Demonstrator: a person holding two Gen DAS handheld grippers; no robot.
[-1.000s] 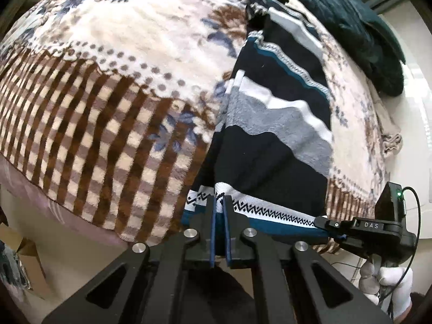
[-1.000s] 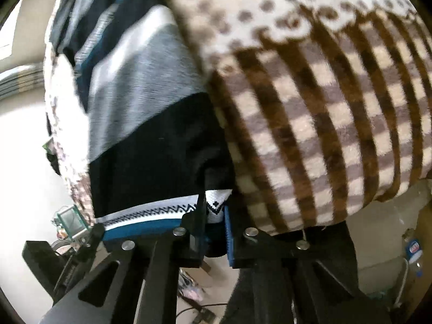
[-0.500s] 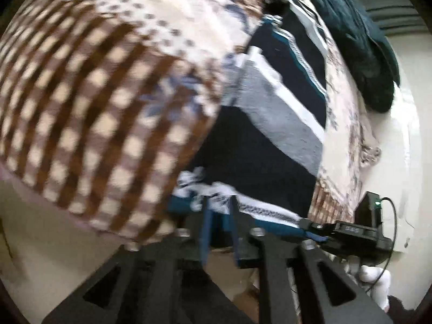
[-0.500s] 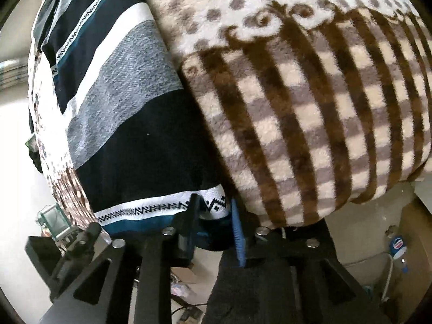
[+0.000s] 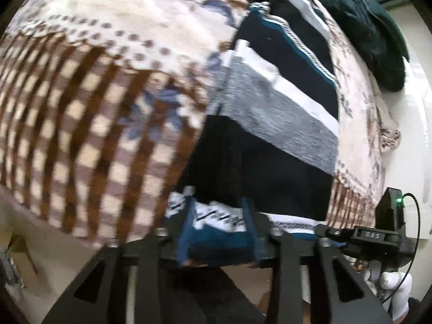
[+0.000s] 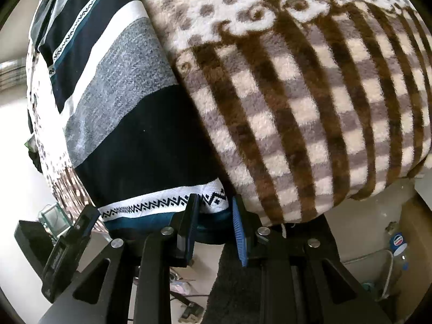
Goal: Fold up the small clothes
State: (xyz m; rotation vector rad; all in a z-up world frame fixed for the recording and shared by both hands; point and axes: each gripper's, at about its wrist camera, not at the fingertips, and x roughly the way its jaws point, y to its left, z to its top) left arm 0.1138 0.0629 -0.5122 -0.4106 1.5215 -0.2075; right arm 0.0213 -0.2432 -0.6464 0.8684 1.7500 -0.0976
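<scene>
In the left wrist view, a striped sweater [image 5: 272, 124] is seen laid across the centre and right of the frame, banded in navy, grey, white and teal, on a plush blanket [image 5: 89, 100] patterned with brown checks and pale florals that fills the left and upper left. The left gripper [image 5: 217, 224] is found at the bottom centre, its fingers spread wide apart, with the sweater's teal and white patterned hem lying between them; whether the pads press on the cloth cannot be told, as this part is blurred. A dark green garment [image 5: 361, 24] is heaped at the upper right, at the far end of the blanket. At the lower right, the other black handheld gripper is seen beside the hem, held by a white-gloved hand [image 5: 391, 291]. In the right wrist view, the sweater [image 6: 129, 124] is seen running from the upper left down to the bottom centre, with the checked blanket [image 6: 310, 102] filling the right and upper part of the frame. The right gripper [image 6: 214, 213] is placed at the bottom centre, its fingers parted to a moderate gap around the corner of the white zigzag-patterned hem, which sits between the blue pads without being visibly pinched. A plastic bottle [image 6: 399, 245] with a blue label is seen at the lower right, on the floor below the blanket's edge
</scene>
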